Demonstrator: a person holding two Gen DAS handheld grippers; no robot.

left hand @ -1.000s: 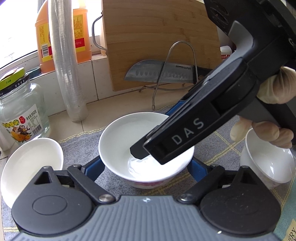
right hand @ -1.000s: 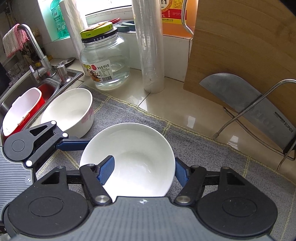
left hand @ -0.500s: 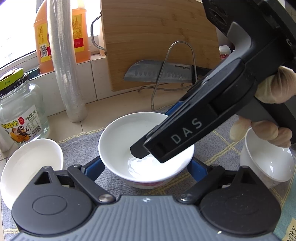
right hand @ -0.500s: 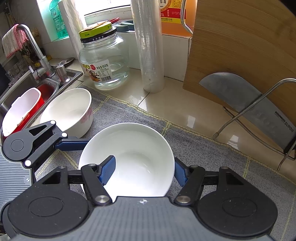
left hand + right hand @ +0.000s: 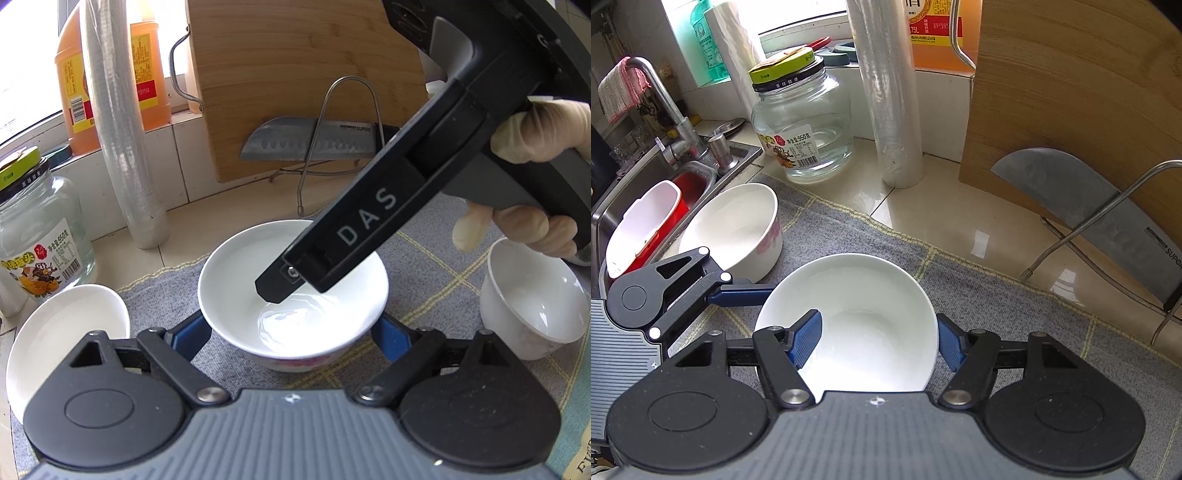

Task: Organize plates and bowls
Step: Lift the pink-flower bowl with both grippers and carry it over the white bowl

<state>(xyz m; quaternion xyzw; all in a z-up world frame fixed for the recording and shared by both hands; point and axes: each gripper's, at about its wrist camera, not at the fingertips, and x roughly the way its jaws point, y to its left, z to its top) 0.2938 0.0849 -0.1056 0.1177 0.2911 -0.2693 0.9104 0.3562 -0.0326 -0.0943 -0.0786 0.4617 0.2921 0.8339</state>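
The middle bowl (image 5: 293,291) sits upright on the grey cloth (image 5: 979,295) that covers the surface, and both tools are on it at once. The left gripper (image 5: 291,334) has its fingers apart, one blue finger (image 5: 192,334) on each side of the bowl's outer wall, apparently steadying it rather than squeezing. The right gripper (image 5: 877,341) straddles the near rim instead: its left finger (image 5: 807,338) lies inside the bowl, the other outside the wall, the gap wide, so the fingers are parted and not clamped. That rim-pinch pose probably prepares a lift, likely to stack this bowl with another.

Left of the left gripper's fingers, close by, stands a second bowl (image 5: 738,229), a fair target for nesting. Right of those fingers, a smaller white cup-like bowl (image 5: 532,299) sits under the gloved hand (image 5: 532,177). Beyond the fingertips are a glass jar (image 5: 803,125), a roll of plastic wrap (image 5: 890,92), a cutting board (image 5: 1071,92) and a cleaver (image 5: 314,138) on a wire stand (image 5: 332,140). The left gripper itself lies between the two bowls and could obstruct the transfer.
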